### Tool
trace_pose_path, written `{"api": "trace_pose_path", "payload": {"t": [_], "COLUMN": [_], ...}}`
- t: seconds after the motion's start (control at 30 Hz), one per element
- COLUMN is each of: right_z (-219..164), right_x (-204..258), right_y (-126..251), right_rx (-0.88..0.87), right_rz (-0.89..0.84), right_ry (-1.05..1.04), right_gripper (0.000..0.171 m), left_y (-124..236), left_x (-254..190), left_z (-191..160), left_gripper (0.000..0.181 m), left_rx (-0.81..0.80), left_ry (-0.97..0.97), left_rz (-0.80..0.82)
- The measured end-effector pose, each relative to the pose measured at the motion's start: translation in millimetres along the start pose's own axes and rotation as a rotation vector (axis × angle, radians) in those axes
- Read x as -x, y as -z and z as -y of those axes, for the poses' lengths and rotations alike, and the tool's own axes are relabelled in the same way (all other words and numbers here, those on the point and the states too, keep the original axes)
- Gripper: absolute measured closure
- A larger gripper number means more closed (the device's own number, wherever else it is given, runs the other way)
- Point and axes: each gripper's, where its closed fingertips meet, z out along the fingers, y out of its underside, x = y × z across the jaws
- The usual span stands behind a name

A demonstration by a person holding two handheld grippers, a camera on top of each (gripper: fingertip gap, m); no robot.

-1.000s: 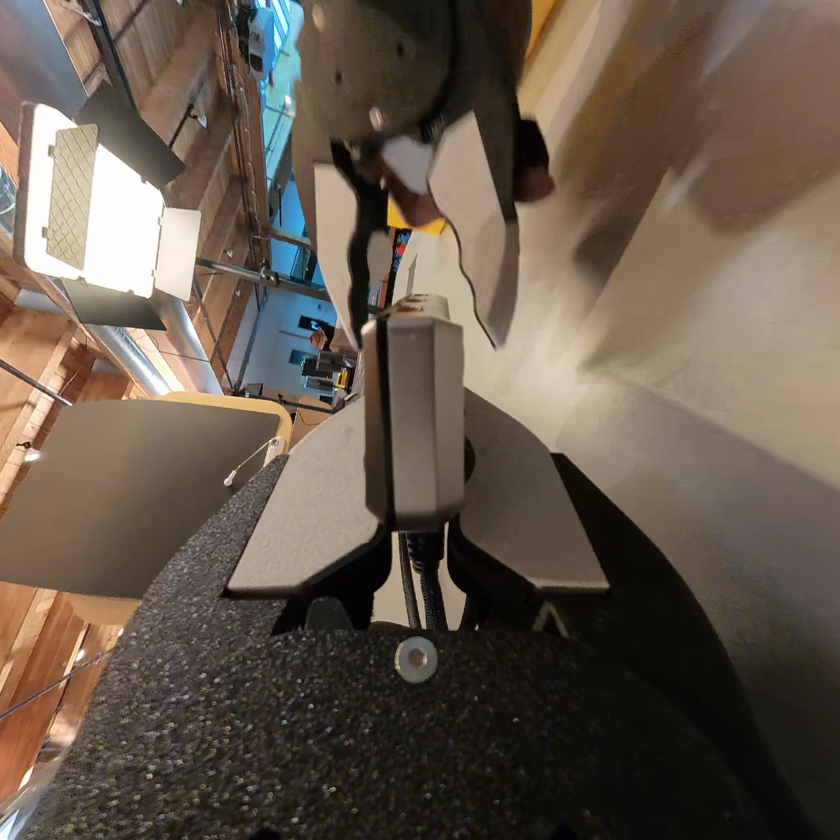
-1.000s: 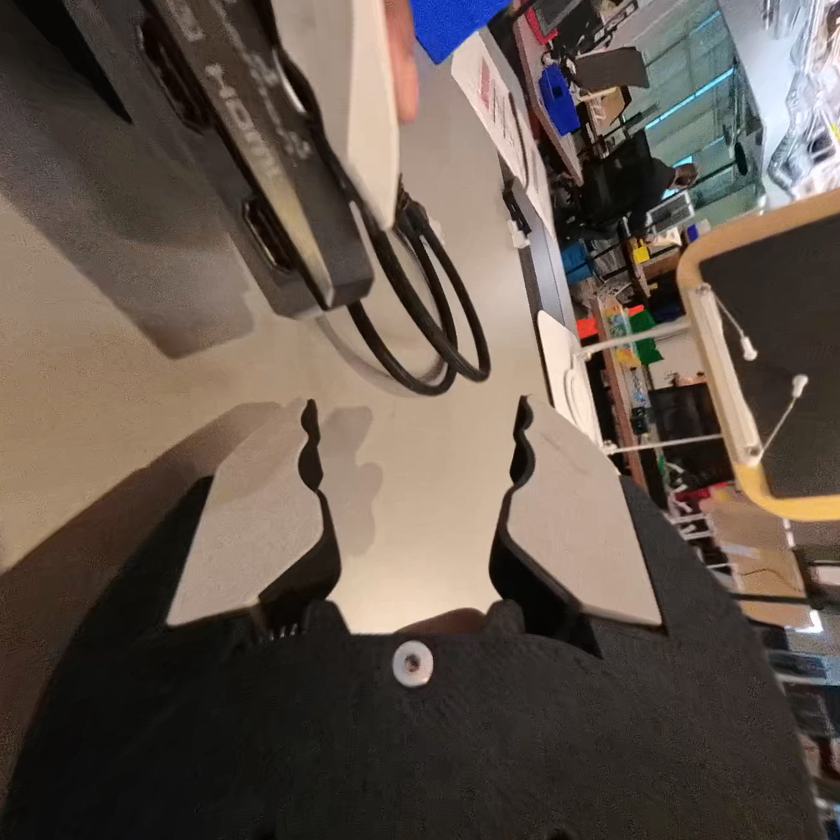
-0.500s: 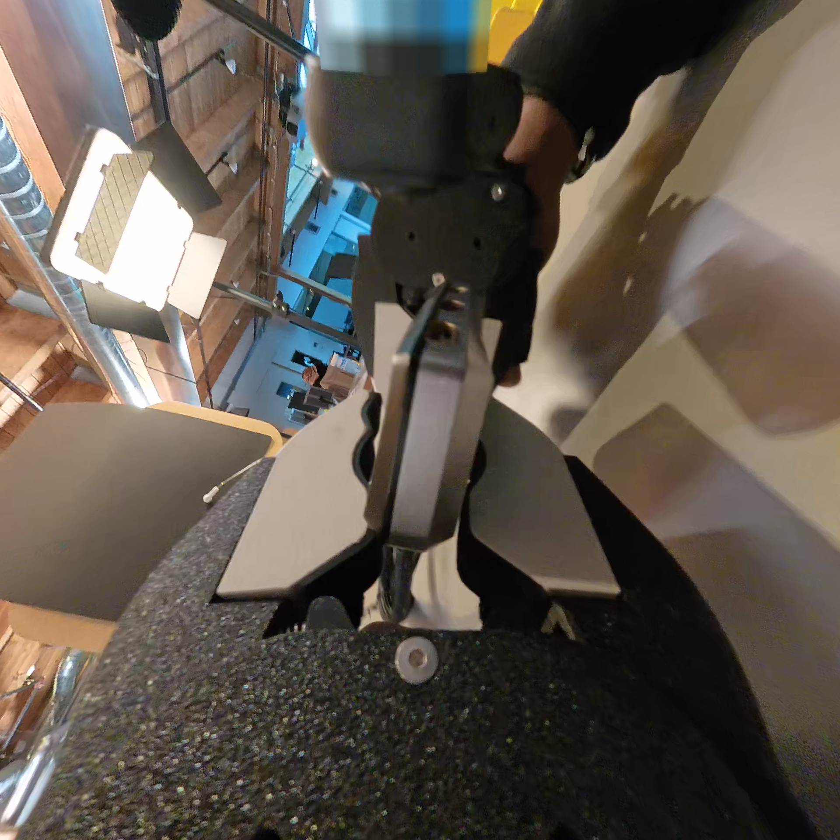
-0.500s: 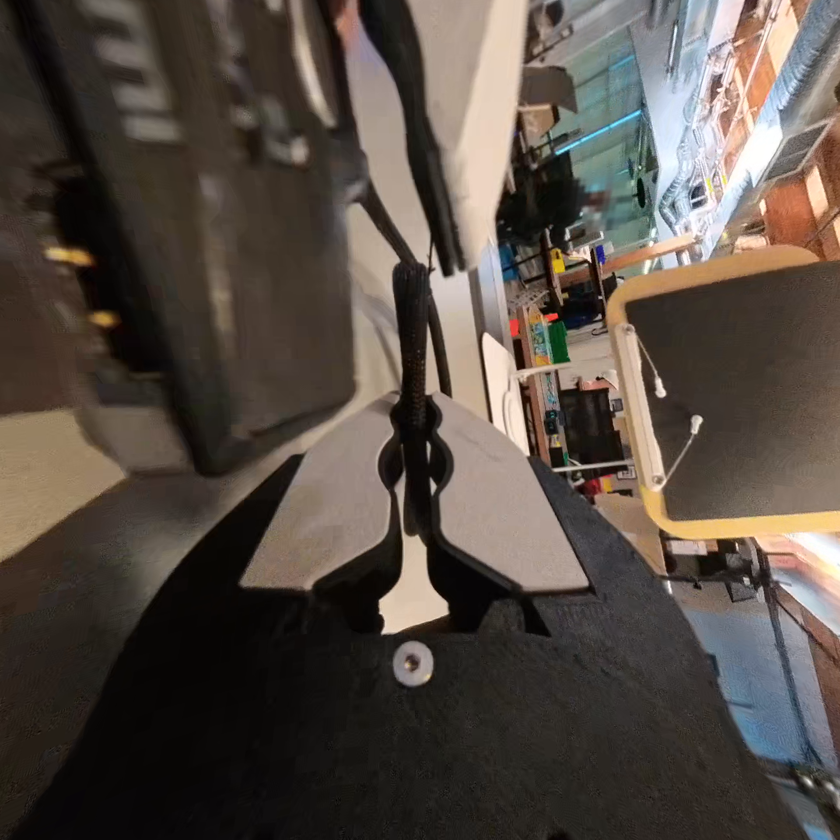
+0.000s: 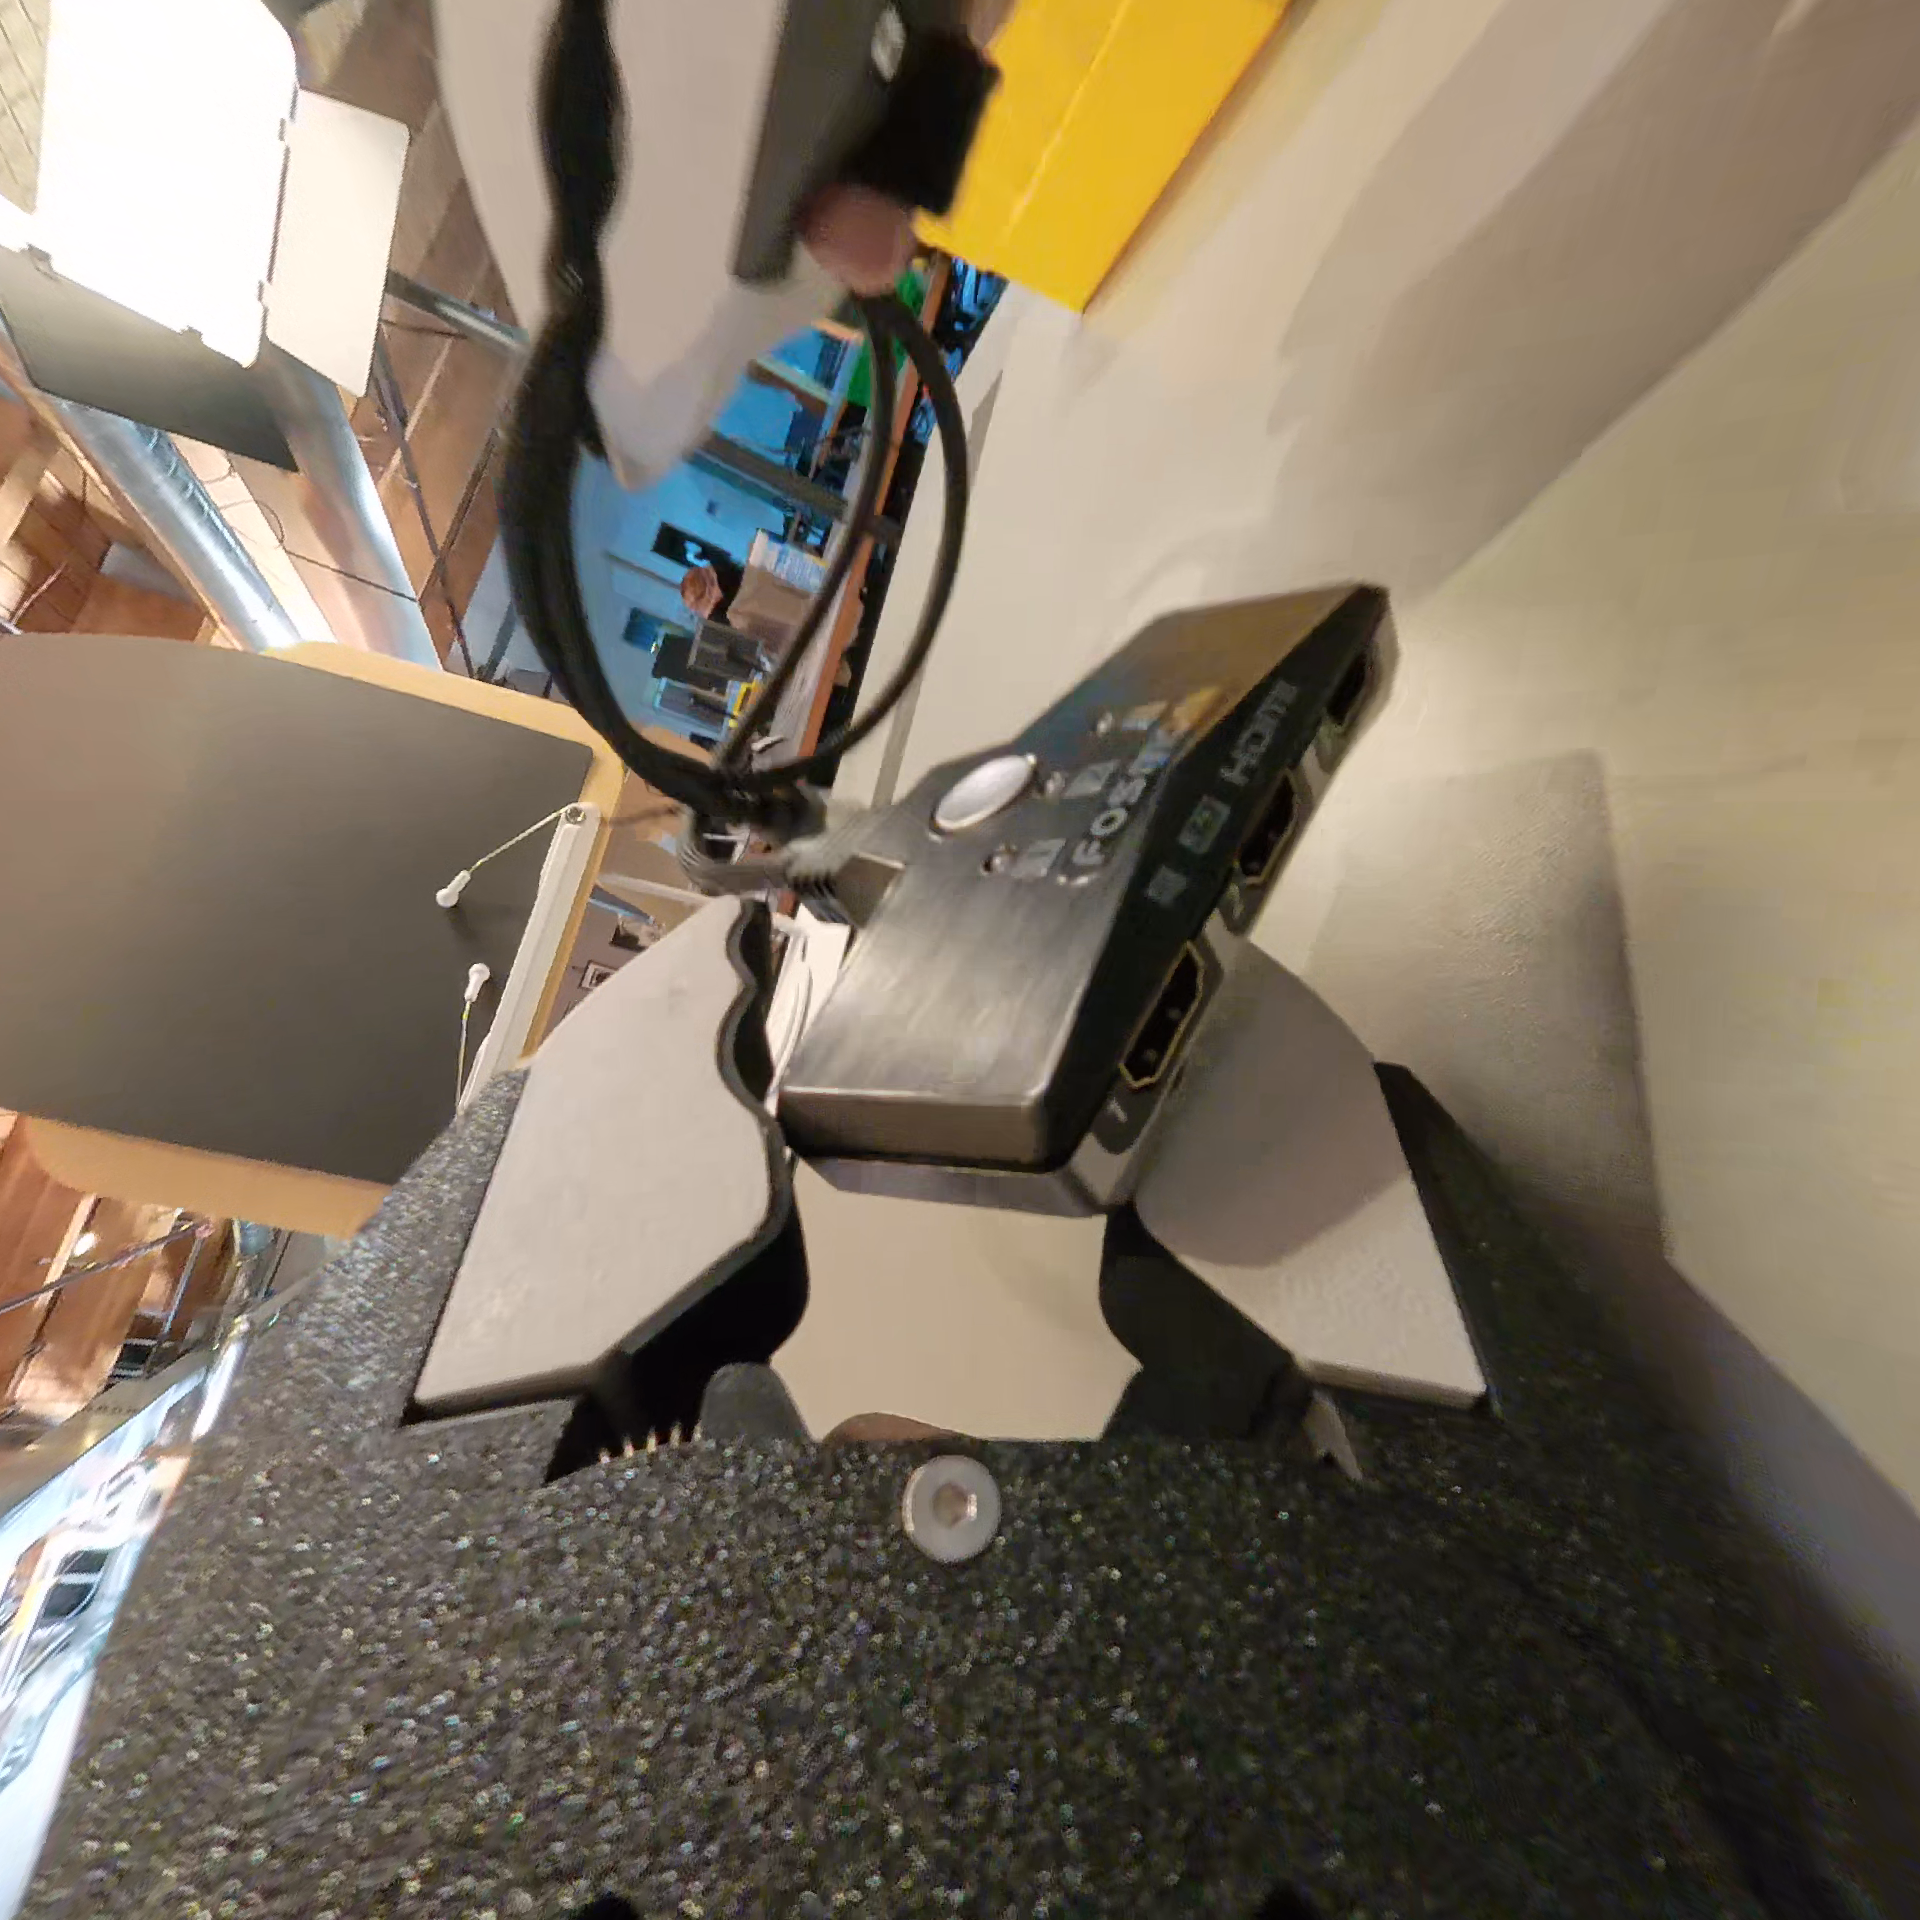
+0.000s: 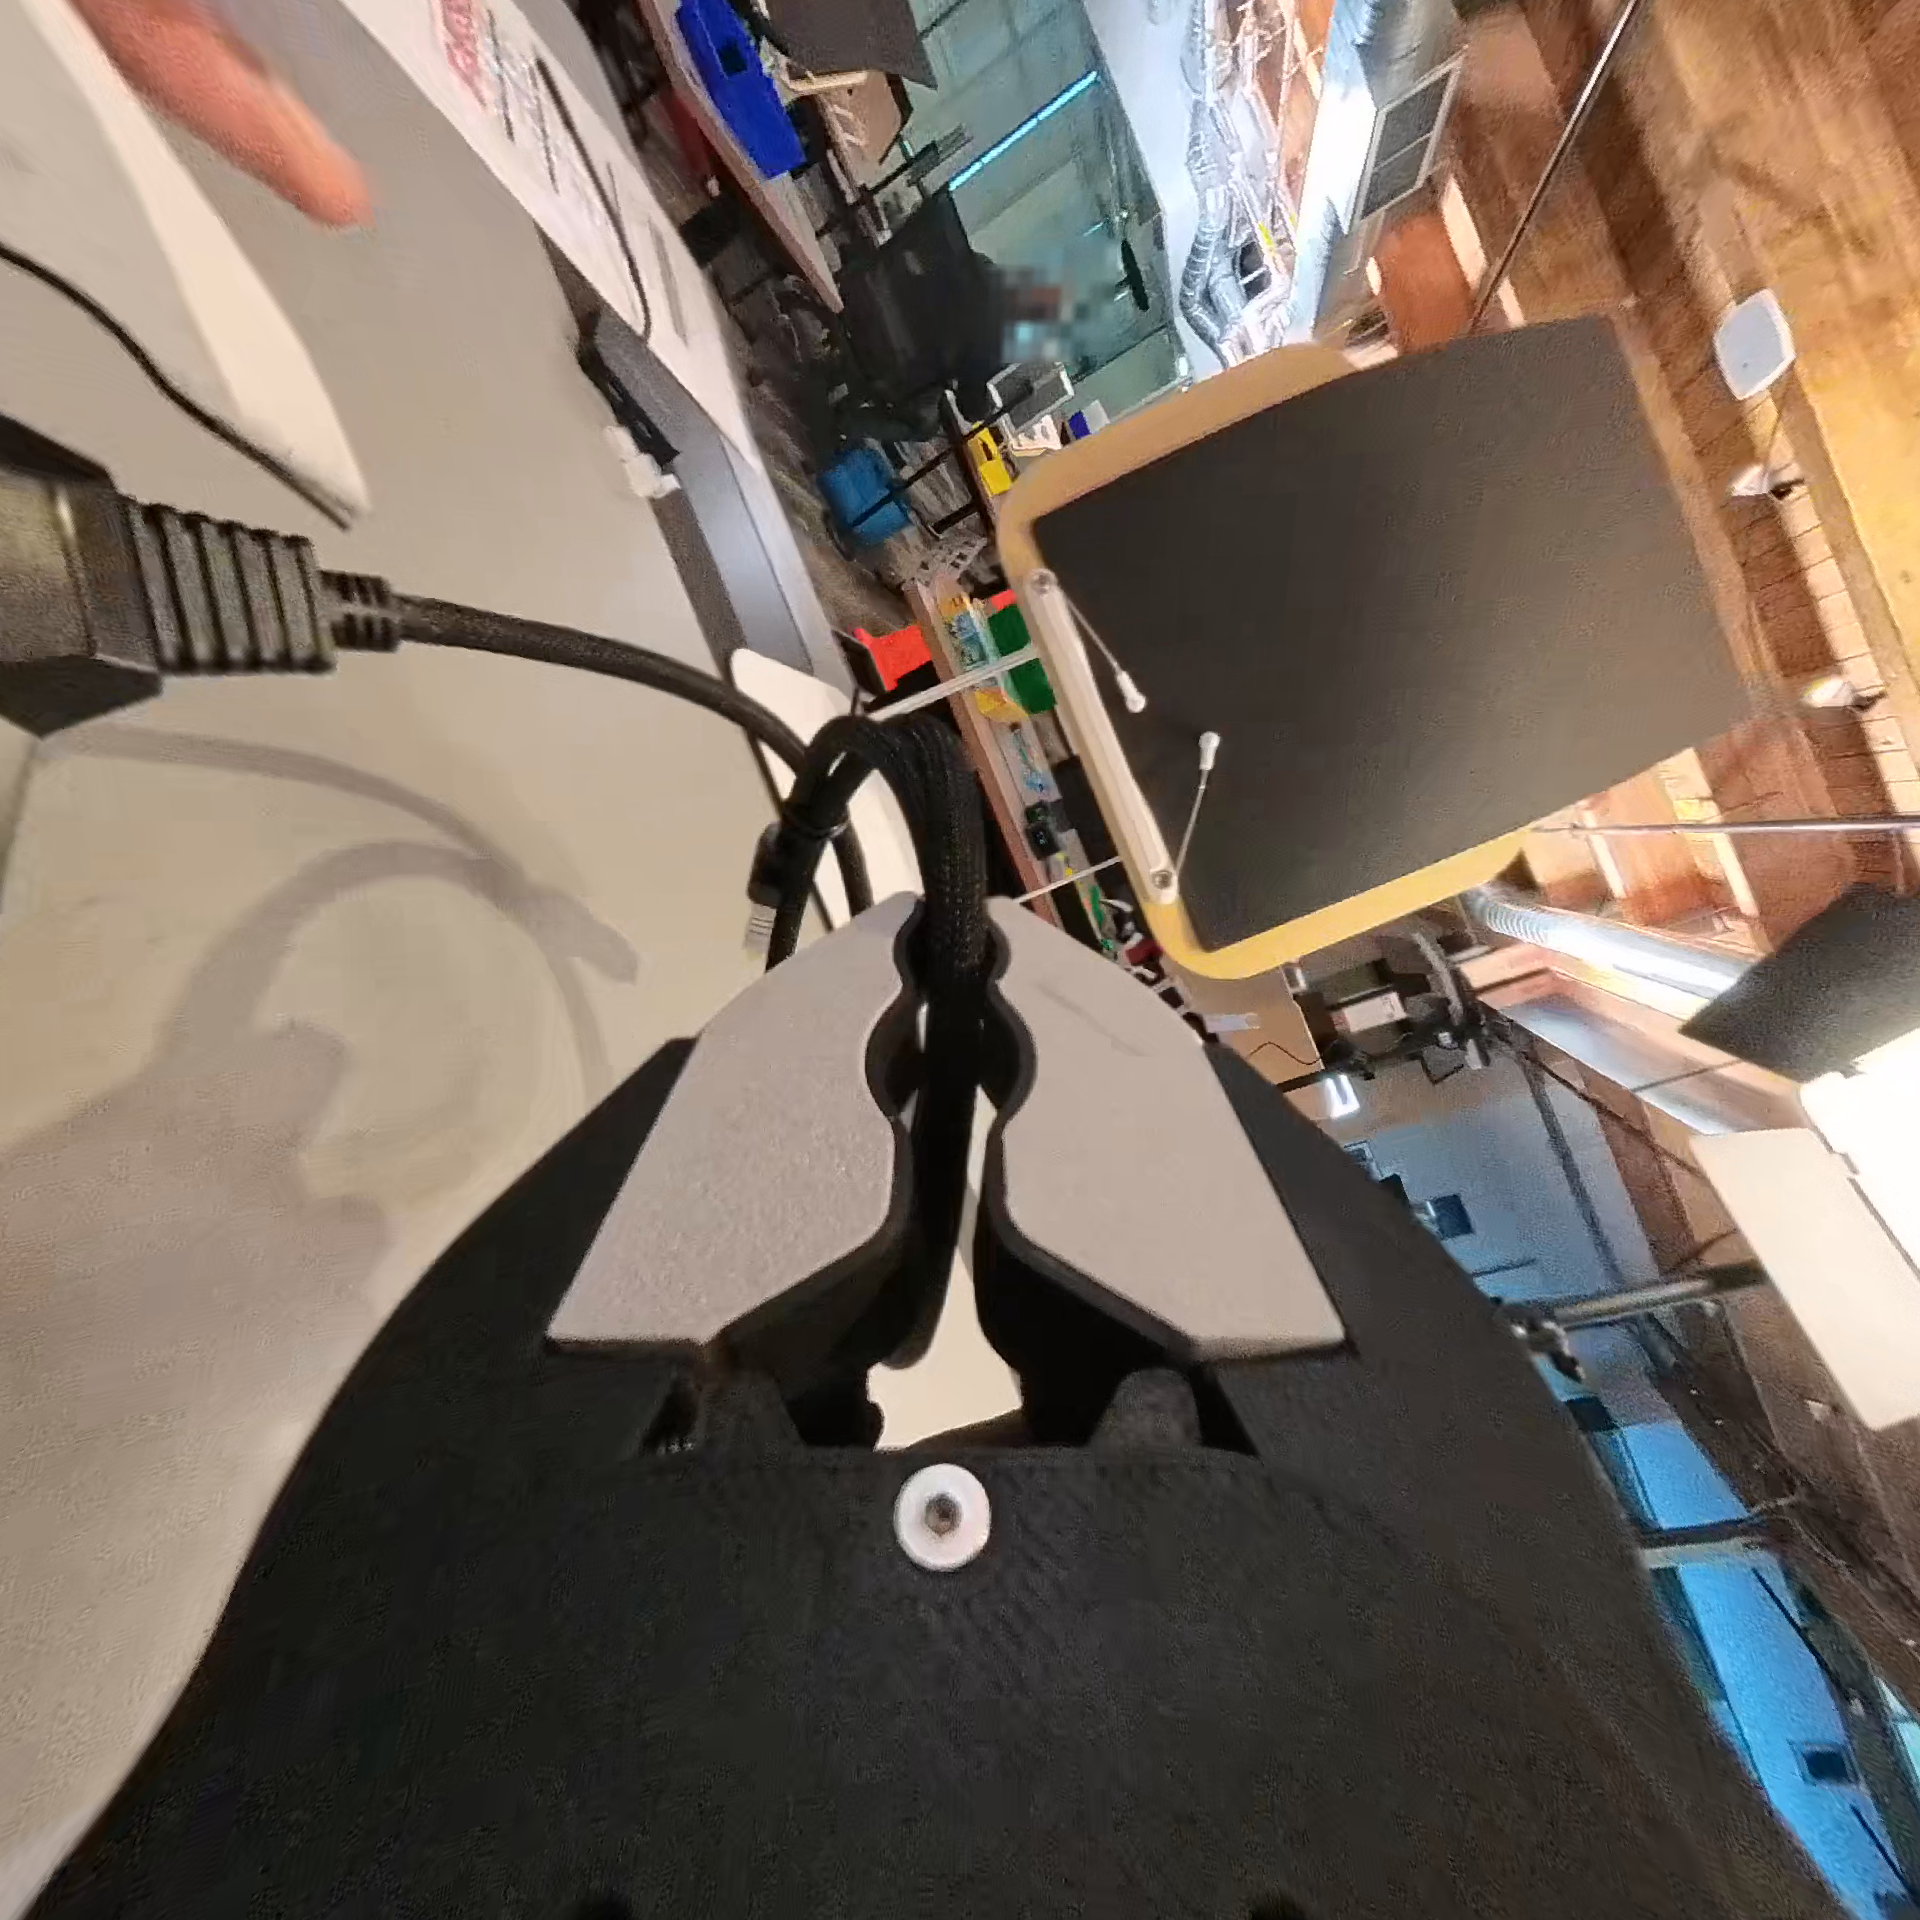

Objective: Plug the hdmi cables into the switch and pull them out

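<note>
The black HDMI switch (image 5: 997, 935) shows its brushed top and a row of empty ports. My left gripper (image 5: 977, 1039) has its jaws wide apart, and the switch's near end fits between them, touching both fingers. A black braided cable (image 5: 935, 520) loops from the switch's far end up to my right gripper (image 5: 623, 260). In the right wrist view my right gripper (image 6: 951, 935) is shut on the bundled cable (image 6: 940, 831). The cable's HDMI plug (image 6: 94, 613) hangs free at the left, in no port.
The beige table (image 5: 1558, 520) runs along the right of the left wrist view, with a yellow box (image 5: 1091, 135) at its far end. A black board with a wooden rim (image 6: 1382, 665) stands nearby. A person's fingertip (image 6: 229, 135) shows above a white sheet (image 6: 260, 343).
My right gripper was open a second ago, then shut on the cable and drew away from the switch. My left jaws spread wider and the switch turned from edge-on to top face showing.
</note>
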Motion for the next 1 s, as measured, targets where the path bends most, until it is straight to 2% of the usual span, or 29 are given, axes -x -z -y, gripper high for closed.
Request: {"api": "trace_pose_path", "payload": {"t": [0.23,0.4,0.6,0.73,0.83,1.0], "right_z": [24.7,20.2,-25.3,-60.6,-85.8,-140.2], "right_x": [-67.1,-130.6,-230.1,-280.9,-305.9,-322.1], "right_y": [30.3,60.3,100.6,129.7,145.7,157.2], "right_rx": [-0.026,0.033,0.158,0.238,0.306,0.442], "right_rz": [-0.106,-0.215,-0.344,-0.421,-0.469,-0.502], "right_ry": [0.007,0.081,0.028,0.014,0.046,0.099], "right_gripper": [0.165,0.165,0.164,0.165,0.165,0.164], "left_y": [-4.5,-4.6,-4.1,-3.2,-3.1,-4.2], "left_x": [9.5,9.0,6.8,5.6,4.3,0.1], "left_z": [-20.3,-26.2,-26.0,-26.7,-24.8,-23.7], "left_gripper": [0.114,0.114,0.115,0.116,0.117,0.118], "left_rx": [0.1,0.126,0.138,0.147,0.143,0.147], "left_ry": [0.038,0.062,0.096,0.1,0.103,0.09], "left_rz": [0.046,0.036,0.015,0.007,0.001,-0.012]}}
